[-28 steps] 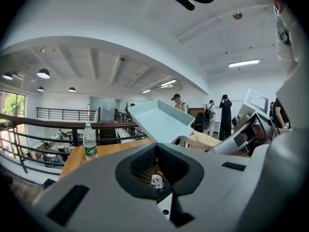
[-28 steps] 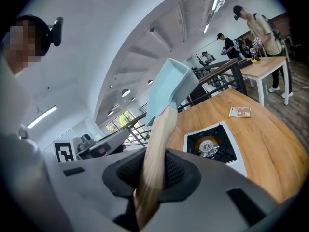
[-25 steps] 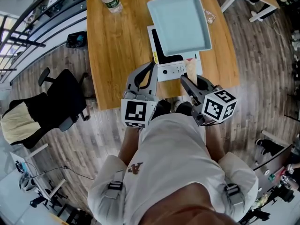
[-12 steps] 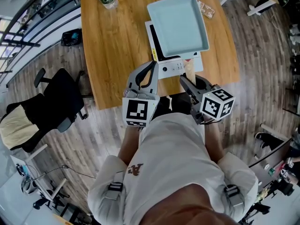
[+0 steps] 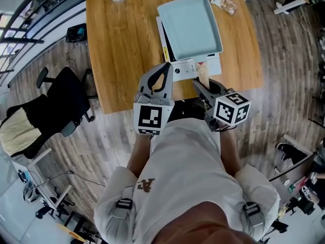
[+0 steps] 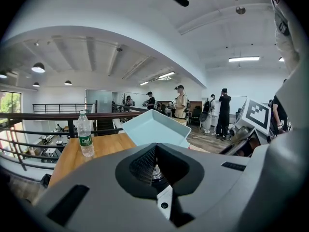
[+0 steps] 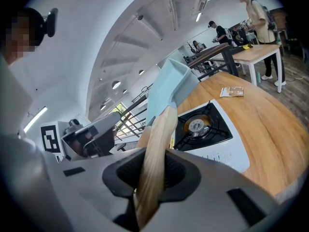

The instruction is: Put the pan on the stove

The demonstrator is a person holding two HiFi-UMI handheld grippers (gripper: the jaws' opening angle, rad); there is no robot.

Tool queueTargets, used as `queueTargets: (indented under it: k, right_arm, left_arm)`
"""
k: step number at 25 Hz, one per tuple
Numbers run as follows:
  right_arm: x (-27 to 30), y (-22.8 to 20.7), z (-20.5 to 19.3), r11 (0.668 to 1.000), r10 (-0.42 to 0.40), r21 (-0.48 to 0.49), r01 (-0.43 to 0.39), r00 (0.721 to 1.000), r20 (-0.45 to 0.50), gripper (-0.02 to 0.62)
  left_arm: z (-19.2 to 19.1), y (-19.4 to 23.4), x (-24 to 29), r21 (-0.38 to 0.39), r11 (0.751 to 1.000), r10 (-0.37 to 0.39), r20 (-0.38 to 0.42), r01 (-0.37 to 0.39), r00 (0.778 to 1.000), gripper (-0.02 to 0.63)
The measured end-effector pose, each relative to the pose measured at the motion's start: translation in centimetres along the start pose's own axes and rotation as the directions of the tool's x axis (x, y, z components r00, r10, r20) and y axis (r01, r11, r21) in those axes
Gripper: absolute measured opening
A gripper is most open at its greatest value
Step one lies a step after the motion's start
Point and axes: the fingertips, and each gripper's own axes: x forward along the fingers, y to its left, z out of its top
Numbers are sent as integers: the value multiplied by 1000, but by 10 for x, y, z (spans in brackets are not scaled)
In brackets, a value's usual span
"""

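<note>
Pale blue metal with a wooden grip: the pan [image 5: 189,27] is hanging over the stove [image 5: 197,68] and covering most of its black top in the head view. My right gripper [image 7: 152,170] is pinching the handle [image 7: 158,129], with the jaws pressing onto the wood from both sides. The handle is running from my jaws straight out toward the stove with the pan body at its far end, so the long axis is pointing across the burner [image 7: 197,125]. In the right gripper view the pan is tilting up on edge, above and left of that burner and apart from it. I am judging it not yet seated, with lowering and levelling to come. My left gripper [image 5: 164,67] is idling just short of the stove's near-left corner, its jaws pressed together on nothing, so the right is doing the work. The head view is hiding the burner under the pan, and from there I cannot tell whether the base is touching.
</note>
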Motion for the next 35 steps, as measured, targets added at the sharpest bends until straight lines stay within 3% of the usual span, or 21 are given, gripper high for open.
queueTargets:
  k: [15, 35]
  right_arm:
    - [22, -37, -20, 999, 8, 52, -5, 998, -55, 80]
    - [44, -71, -39, 993, 9, 119, 4, 994, -106, 80]
  left_arm:
    - [-27, -14, 28, 25, 999, -25, -83, 28, 996, 18]
    - [-54, -20, 51, 6, 999, -43, -131, 44, 990, 18]
